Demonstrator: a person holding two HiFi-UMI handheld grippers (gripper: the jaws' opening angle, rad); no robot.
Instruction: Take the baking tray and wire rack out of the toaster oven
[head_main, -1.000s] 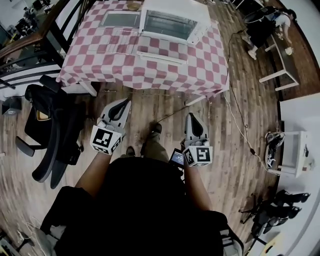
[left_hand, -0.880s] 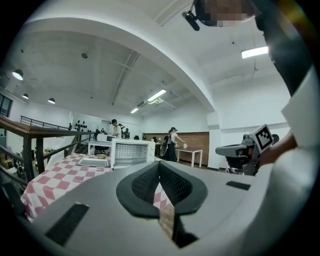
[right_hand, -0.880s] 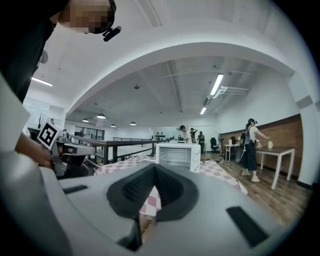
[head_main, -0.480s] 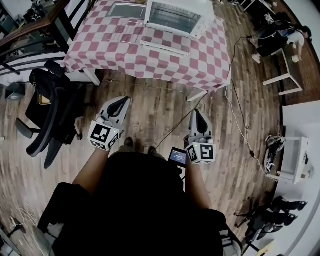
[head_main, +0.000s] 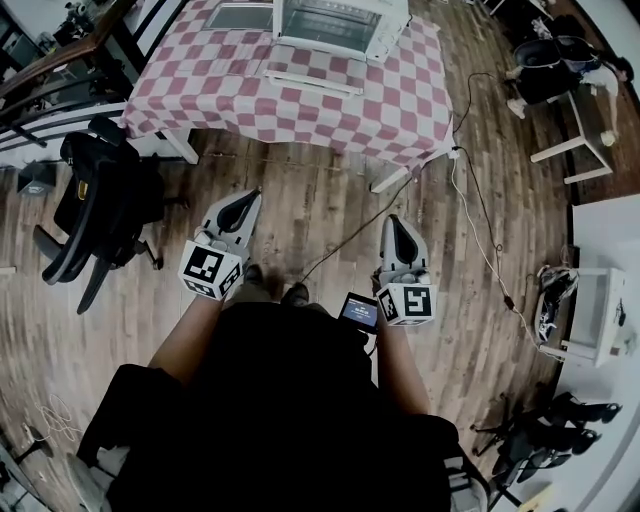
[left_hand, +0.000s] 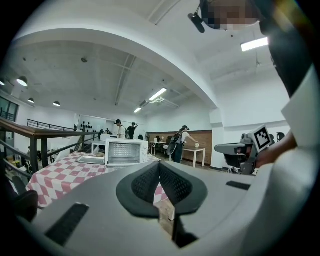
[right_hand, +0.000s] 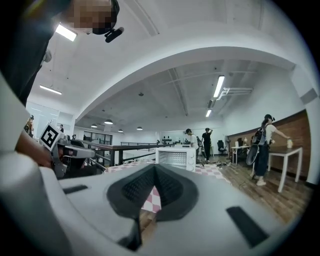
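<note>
Both your left gripper (head_main: 244, 203) and right gripper (head_main: 394, 224) show jaws pressed together, empty. Toaster oven (head_main: 335, 22) on the tabletop (head_main: 290, 100) is cropped; you cannot read its interior.

The counter (head_main: 300, 100) wore a cloth of dull red and white checks, and the toaster oven (head_main: 335, 22) at its far edge was white. The floor (head_main: 310, 210) showed brown wood planks. The left gripper (head_main: 243, 205) and the right gripper (head_main: 393, 228) were both pale grey with black, finely dotted pads (left_hand: 145, 182), and each bore a white cube (head_main: 210, 272) printed with black square markers. The person's top (head_main: 290, 400) was black, as was the office chair (head_main: 95, 210) off the counter's left corner.
</note>
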